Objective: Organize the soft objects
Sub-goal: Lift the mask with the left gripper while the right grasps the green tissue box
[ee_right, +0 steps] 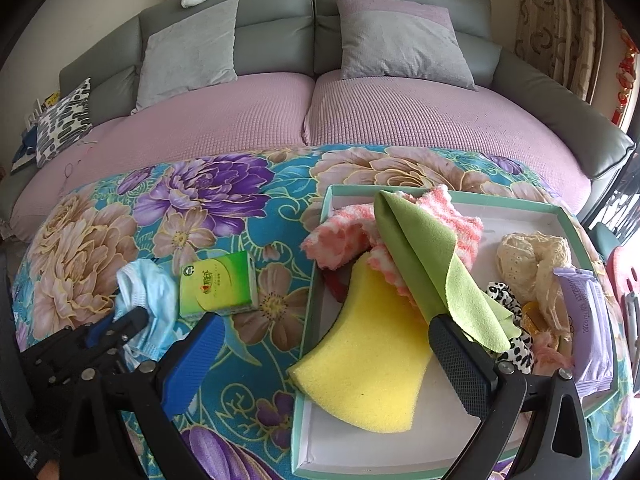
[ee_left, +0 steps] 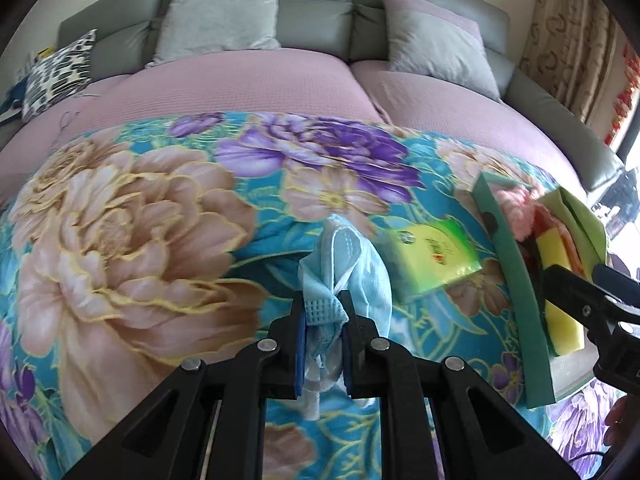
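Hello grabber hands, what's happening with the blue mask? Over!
Left gripper shut on blue face mask. Right gripper open over tray, holding nothing. Green tissue pack lies between mask and tray.

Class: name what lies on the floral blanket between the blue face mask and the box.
A green tissue pack lies between the face mask, pinched by the left gripper, and the box; the right wrist view shows it best.

Both wrist views look steeply down, close over the floral blanket (sofa behind), sharing it.
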Motion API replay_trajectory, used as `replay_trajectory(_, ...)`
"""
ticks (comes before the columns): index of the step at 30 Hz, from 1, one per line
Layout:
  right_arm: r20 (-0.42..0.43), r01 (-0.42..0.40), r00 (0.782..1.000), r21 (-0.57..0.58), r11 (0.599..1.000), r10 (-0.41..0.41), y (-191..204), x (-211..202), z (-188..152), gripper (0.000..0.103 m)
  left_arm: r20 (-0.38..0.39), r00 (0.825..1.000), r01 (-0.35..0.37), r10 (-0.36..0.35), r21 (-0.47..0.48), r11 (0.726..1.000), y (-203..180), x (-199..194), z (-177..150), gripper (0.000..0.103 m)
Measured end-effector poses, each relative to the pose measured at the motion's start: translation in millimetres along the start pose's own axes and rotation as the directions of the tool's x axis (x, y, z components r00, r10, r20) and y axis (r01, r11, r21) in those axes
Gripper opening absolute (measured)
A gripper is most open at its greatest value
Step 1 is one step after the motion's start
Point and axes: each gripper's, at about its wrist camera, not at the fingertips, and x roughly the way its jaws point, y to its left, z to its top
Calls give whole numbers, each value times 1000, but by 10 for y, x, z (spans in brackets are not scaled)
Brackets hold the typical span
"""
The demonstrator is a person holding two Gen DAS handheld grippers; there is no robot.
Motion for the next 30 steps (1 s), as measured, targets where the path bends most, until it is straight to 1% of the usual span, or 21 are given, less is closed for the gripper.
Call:
replay_trajectory(3, 12, -28, 1000, -15, 999, 28, 85, -8, 7, 103, 10, 999, -32, 32, -27, 999, 120, -57, 21, 15)
replay_trajectory(8, 33, -50, 998, -92, 995, 53, 336, 11, 12, 103, 21, 995, -93, 95, -76, 993, 334, -169, 52, 15)
replay_trajectory(11, 25, -65, 997, -107, 992, 68, 431, 77, 10, 103, 37, 993, -108, 113, -113, 988, 465, -258, 66, 15)
replay_trajectory(14, 30, -65, 997, -123, 990, 69, 498, 120, 24, 103, 39, 992, -113, 120, -144, 983, 570, -292, 83, 15)
replay_trajectory(18, 19, -105, 994, -127, 986, 108, 571, 237, 50, 103, 35, 992, -115, 122, -170, 979, 666, -302, 86, 15)
replay_trajectory(21, 0, -95, 995, -152, 984, 96, 645, 338, 44, 100, 33, 992, -113, 121, -181, 977, 703, -297, 91, 15)
replay_trajectory(23, -14, -104, 995, -160, 982, 103, 680, 399, 34, 96, 33, 992, -110, 118, -186, 976, 715, -300, 92, 15)
replay_trajectory(27, -36, -104, 994, -179, 978, 100, 736, 521, 21, 92, 32, 993, -103, 111, -186, 977, 712, -297, 89, 15)
replay_trajectory(30, -40, -76, 997, -193, 978, 70, 764, 613, 15, 91, 30, 993, -102, 110, -186, 977, 708, -285, 92, 15)
